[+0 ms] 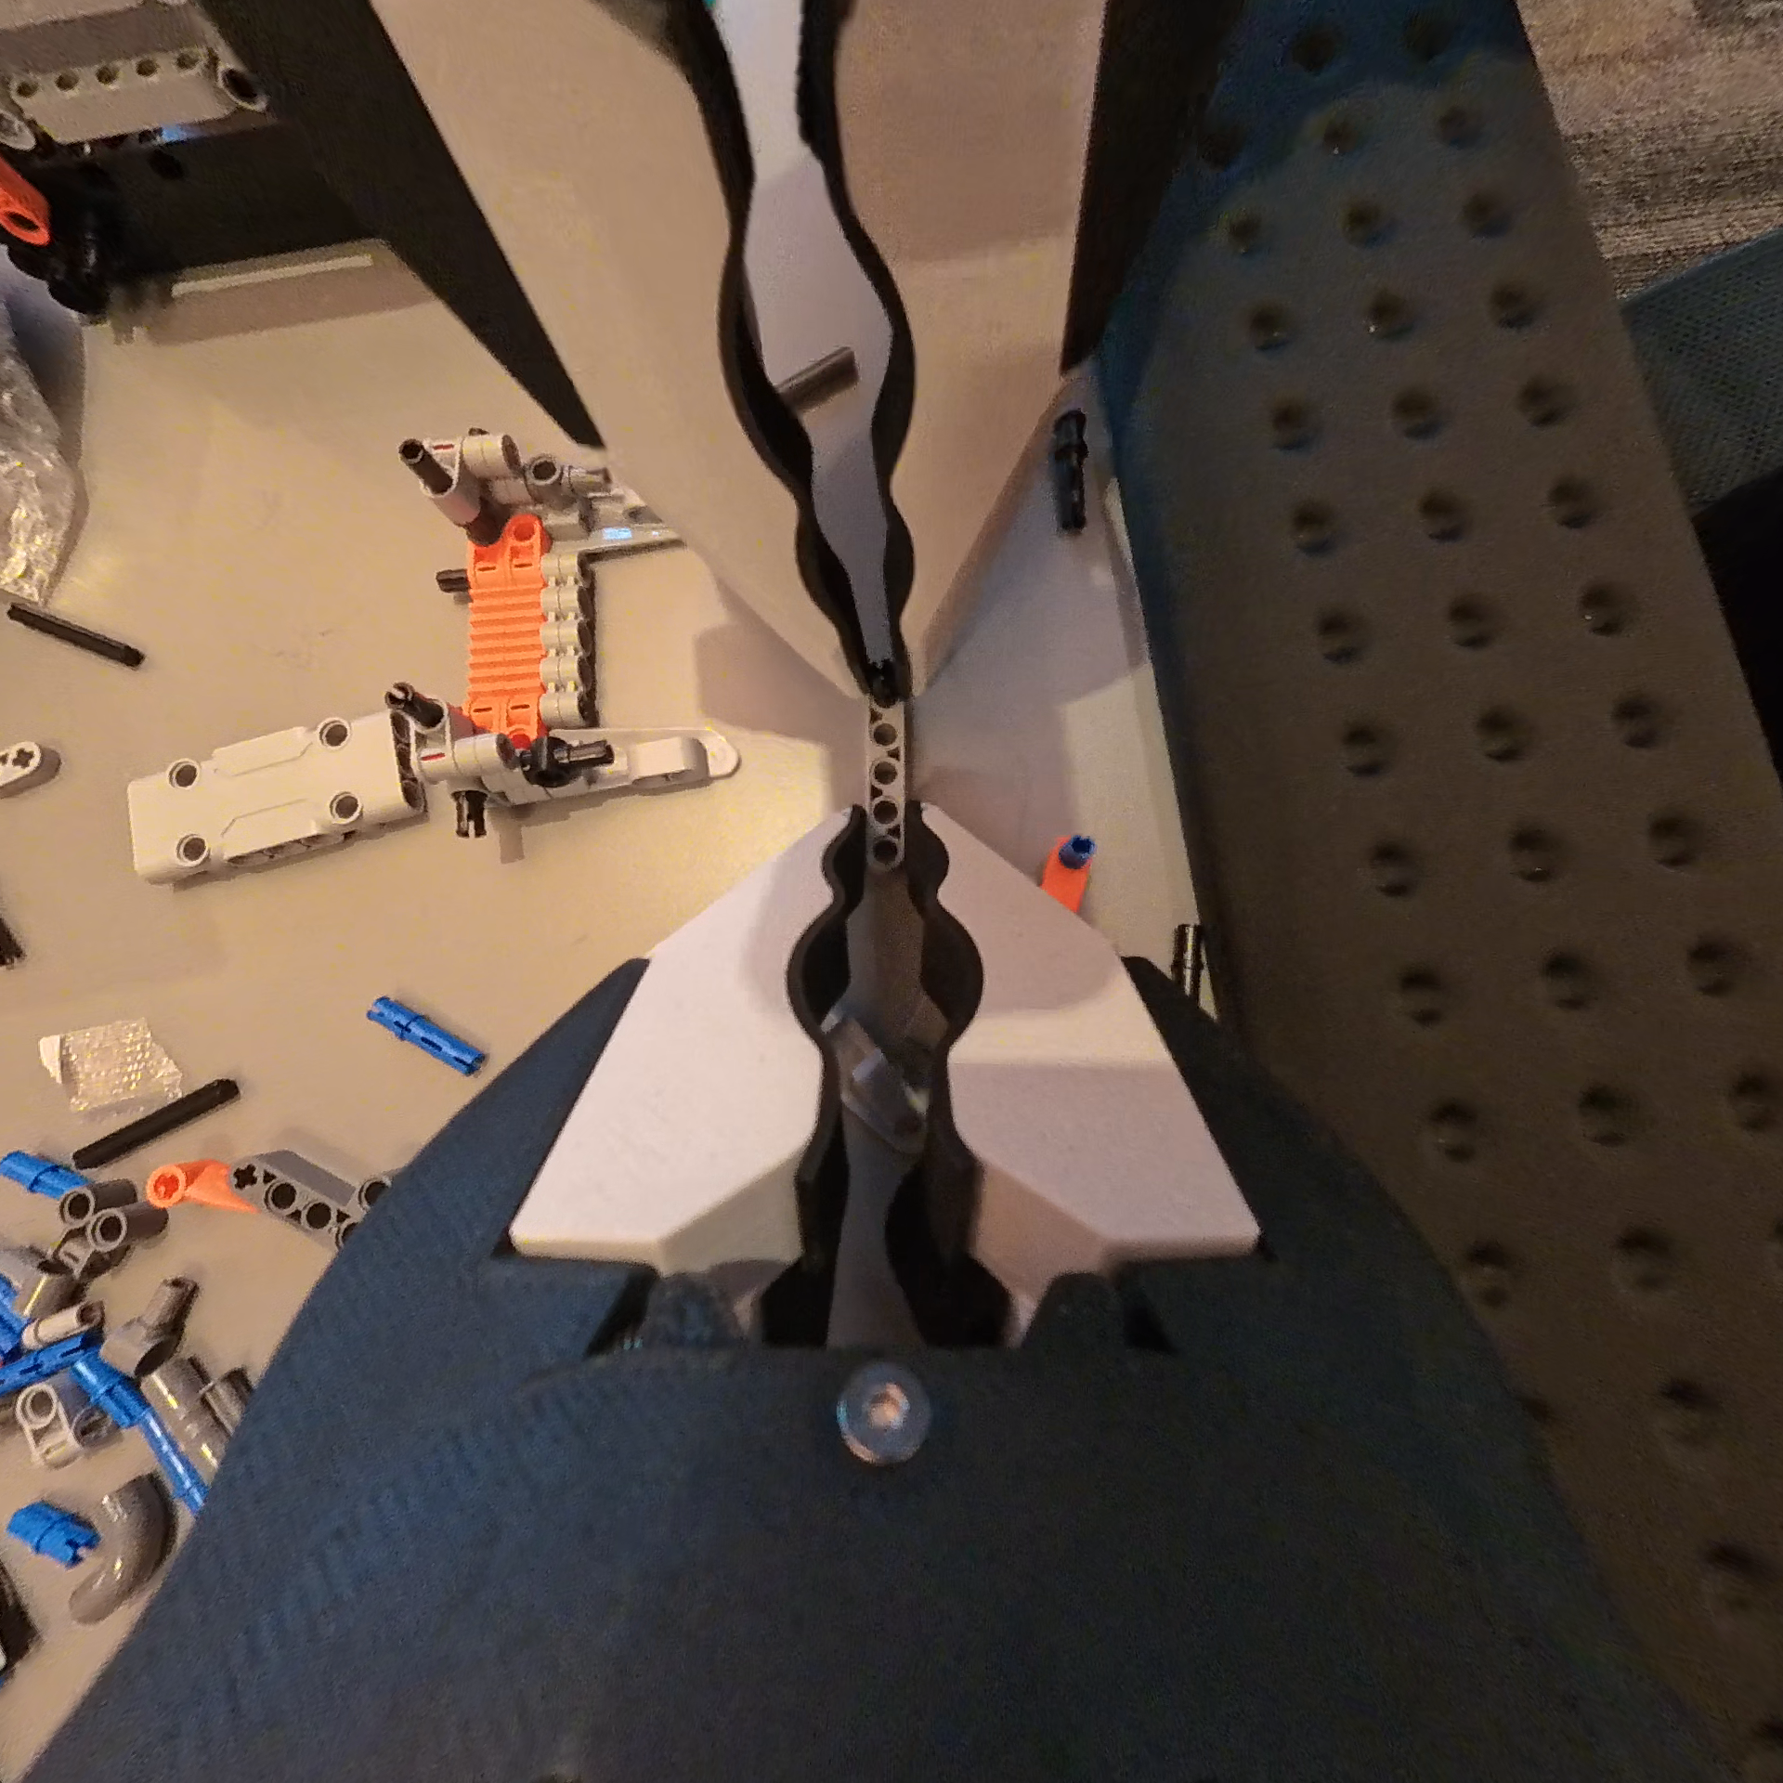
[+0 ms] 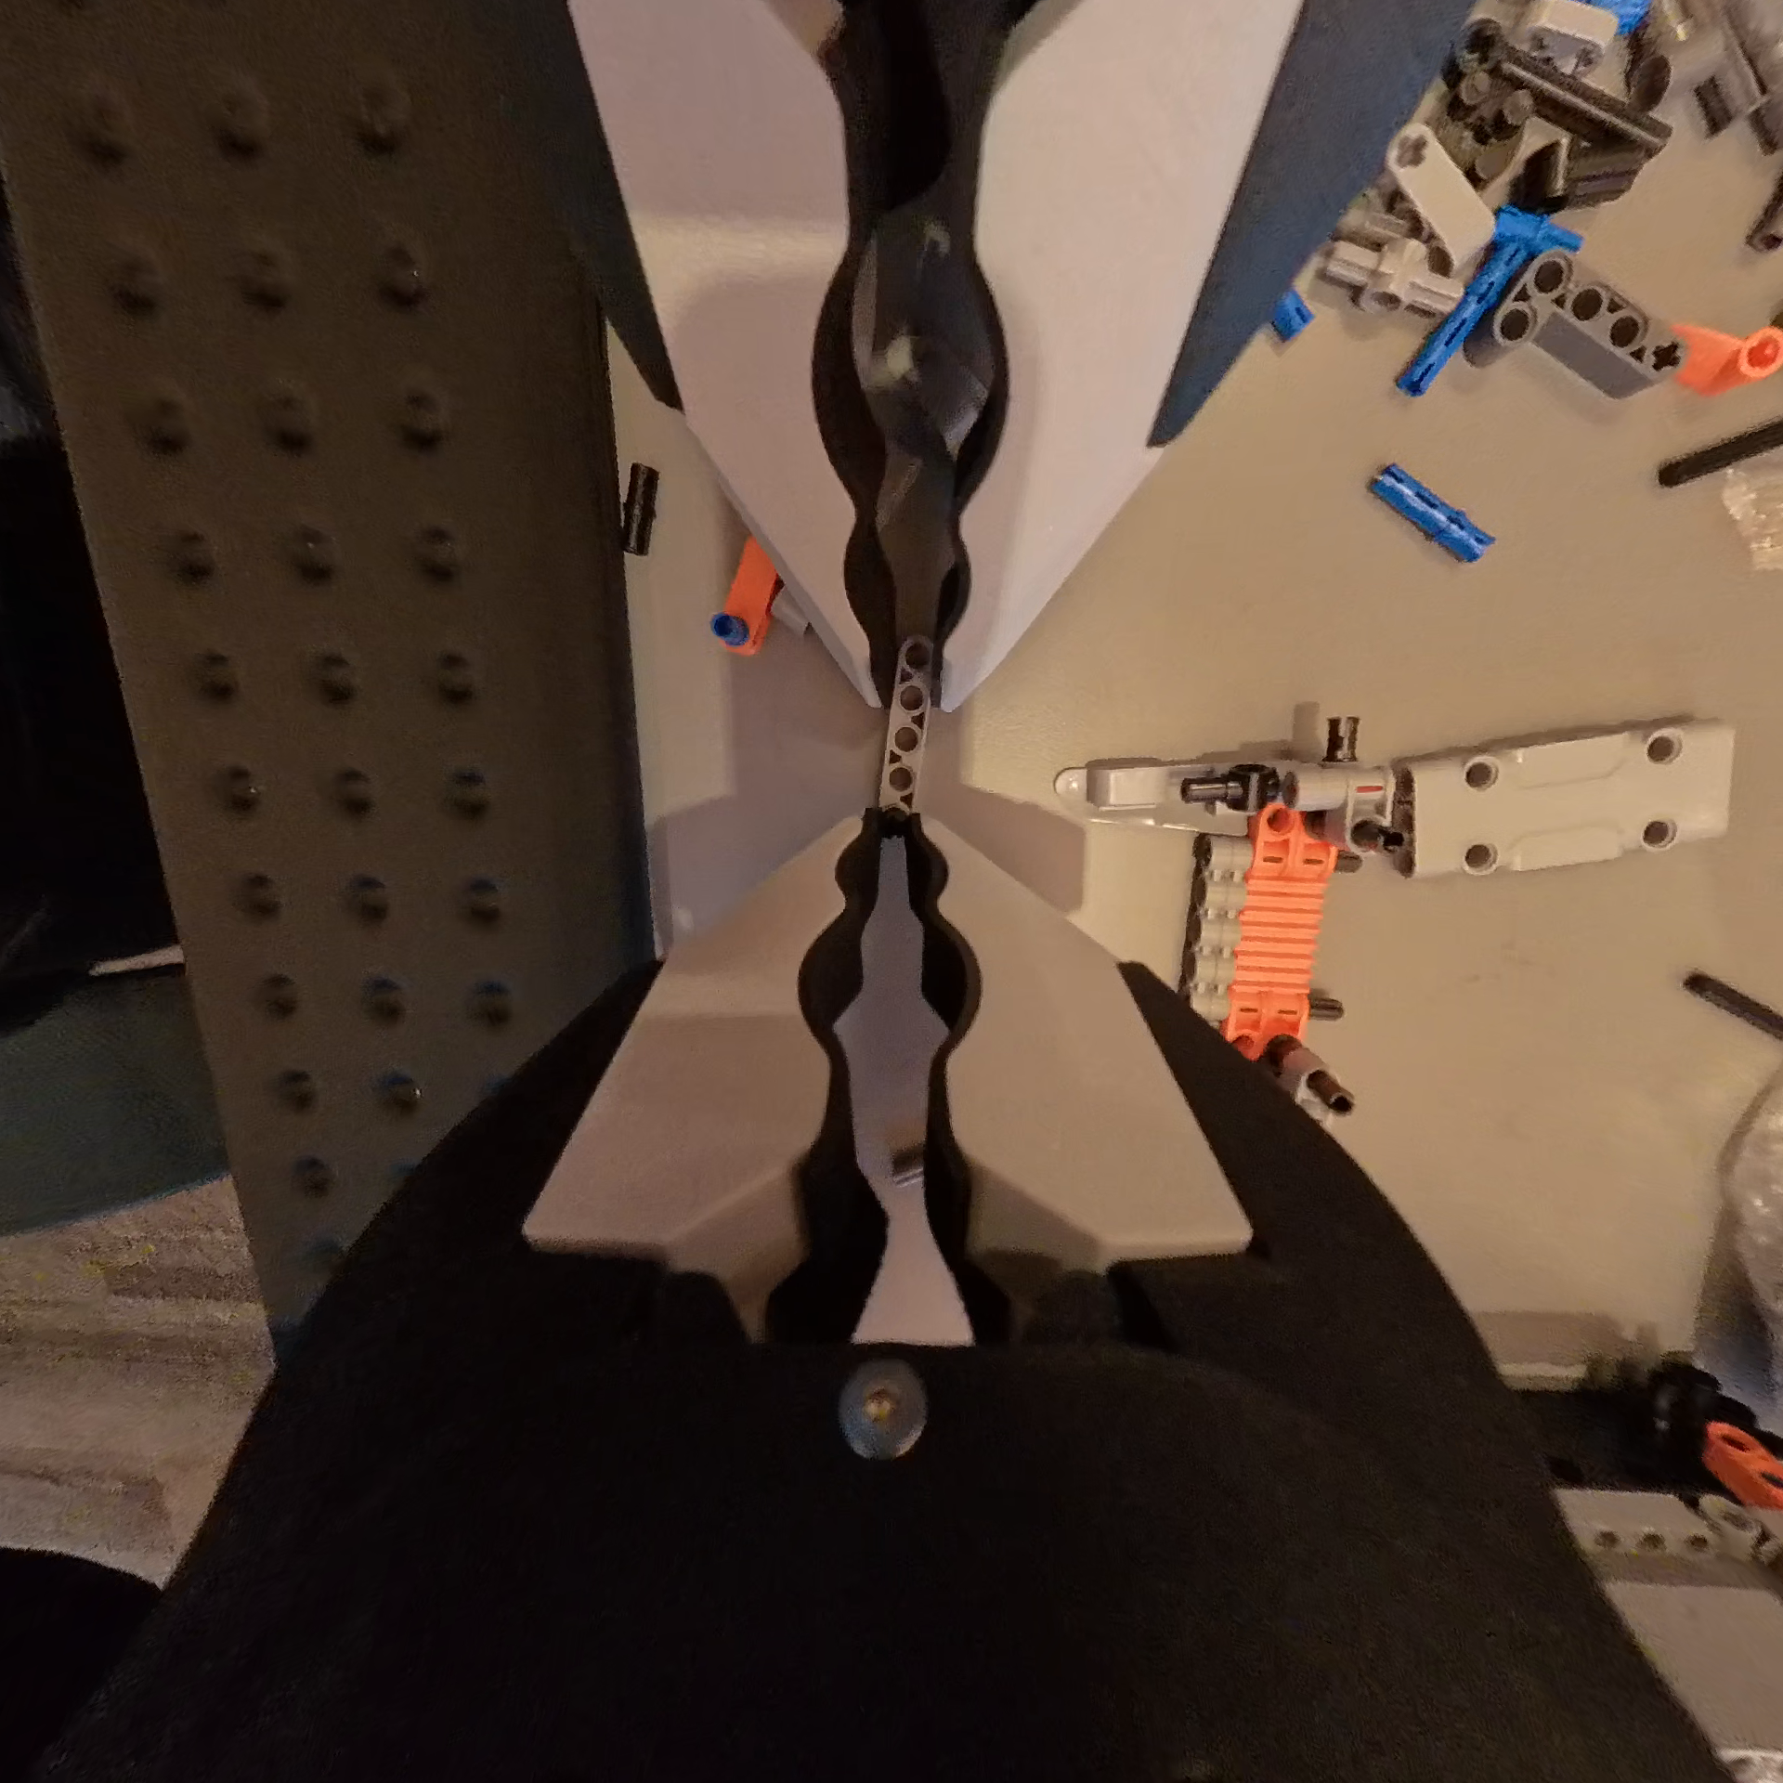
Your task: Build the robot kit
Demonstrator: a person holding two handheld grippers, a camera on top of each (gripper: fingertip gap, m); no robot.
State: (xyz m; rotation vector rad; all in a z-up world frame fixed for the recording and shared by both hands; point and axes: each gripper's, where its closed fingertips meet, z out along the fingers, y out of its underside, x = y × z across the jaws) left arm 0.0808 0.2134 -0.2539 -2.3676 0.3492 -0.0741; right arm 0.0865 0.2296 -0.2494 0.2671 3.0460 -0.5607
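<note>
The left tongs (image 1: 886,849) and the right tongs (image 2: 895,825) meet tip to tip above the table (image 1: 289,917), each pinching one end of 1 thin grey perforated beam (image 1: 885,772). In the left wrist view the beam runs from the left tongs at 6 o'clock up to the right tongs (image 1: 883,675) at 12 o'clock; about 4 of its round holes show between the tips. In the right wrist view the same beam (image 2: 907,738) leans slightly, its far end pressed inside the left tongs (image 2: 912,666). Both pairs are pressed together on the beam, which hangs clear of the table.

At 9 o'clock in the left wrist view lies 1 part-built assembly (image 1: 434,733): a light grey block with round holes joined to an orange ribbed piece (image 1: 507,627) and grey connectors. Toward 8 o'clock lies 1 loose blue pin (image 1: 425,1034), with 1 black axle (image 1: 154,1124) below it and 1 more black axle (image 1: 75,634) at 9 o'clock. A heap of blue and grey connectors (image 1: 87,1351) fills the 7 o'clock corner; I cannot count them. Just right of the left tongs sits 1 orange piece with a blue pin (image 1: 1066,868). A dark perforated panel (image 1: 1447,772) stands at 3 o'clock, beside the table edge.
</note>
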